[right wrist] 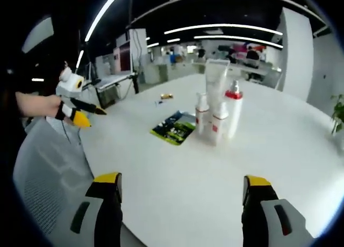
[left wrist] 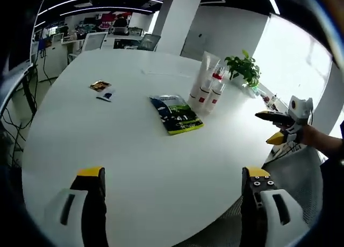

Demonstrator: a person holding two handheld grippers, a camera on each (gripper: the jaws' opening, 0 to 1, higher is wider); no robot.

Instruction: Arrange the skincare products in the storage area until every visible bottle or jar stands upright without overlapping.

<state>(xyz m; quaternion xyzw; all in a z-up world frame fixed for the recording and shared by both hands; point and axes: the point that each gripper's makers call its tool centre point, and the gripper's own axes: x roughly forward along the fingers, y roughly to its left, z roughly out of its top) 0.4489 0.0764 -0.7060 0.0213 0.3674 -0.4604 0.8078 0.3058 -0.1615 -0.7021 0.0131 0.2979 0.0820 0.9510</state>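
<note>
Left gripper view: left claw [left wrist: 173, 189] jaws wide apart, nothing between them, low over the near edge of the round white counter [left wrist: 80, 139]. Beyond it, the cluster of skincare bottles [left wrist: 207, 88] upright at the far right of the counter, with the flat green packet [left wrist: 176, 114] lying just beside them on the near-left side. Two small sachets [left wrist: 102, 89] further off, well apart from the bottles on the left. A potted plant [left wrist: 244, 68] behind the bottles. The other claw at the right rim of that view, off the counter edge, its black jaws looking close together, though too small to tell for sure.

Right gripper view: right claw [right wrist: 181, 200] jaws spread wide and empty, facing the bottles [right wrist: 217, 110] from the other side. A tall white tube [right wrist: 216, 86] standing on its cap at the back, a slim bottle with a red collar [right wrist: 233, 114] beside it, two shorter white pump bottles with red labels in front, all smooth plastic, touching or nearly so. The packet [right wrist: 173, 127] glossy and limp, just left of the bottles.

Probably the approach stage: bottles already upright, the tight bunching the thing left to sort. Best to come in low and square on one front bottle, close on its round body below the pump, and slide it away gently. Slick cylinders likely to twist in a skewed grip; the tall tube top-heavy and likely to tip at a nudge.
</note>
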